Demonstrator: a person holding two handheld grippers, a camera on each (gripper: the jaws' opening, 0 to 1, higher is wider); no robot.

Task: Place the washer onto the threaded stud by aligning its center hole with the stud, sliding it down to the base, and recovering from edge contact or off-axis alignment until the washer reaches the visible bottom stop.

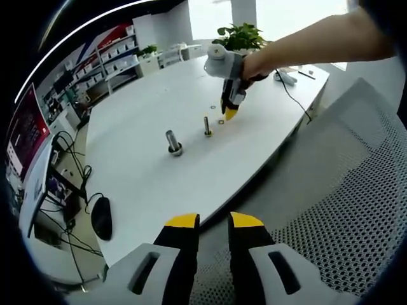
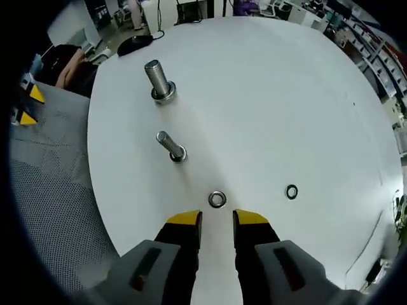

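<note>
In the right gripper view we see our right tool (image 2: 217, 221) hanging low over the white counter (image 2: 286, 95), its yellow-tipped jaws parted by a narrow gap and gripping nothing. A silver washer (image 2: 217, 199) lies flat on the counter just ahead of those tips, in line with the gap and apart from both jaws. Beyond it stands the thin threaded stud (image 2: 171, 146) on its base, and farther on the thicker stud (image 2: 159, 81) with a ring at its foot. A second, darker washer (image 2: 291, 191) lies off to the right of the first, well apart from it. A black computer mouse (image 2: 134, 43) rests near the counter's far edge. In the left gripper view our left tool (image 1: 214, 221) sits back past the counter's near edge, above a grey mesh chair (image 1: 343, 210), its jaws a little apart and empty. From here we also see the right tool (image 1: 230, 113) held by a hand (image 1: 254, 63), tip down close to the counter, just beside the thin stud (image 1: 207, 125), with the thick stud (image 1: 173, 142) nearer to us. A potted plant (image 1: 240, 37) stands at the counter's far side.
</note>
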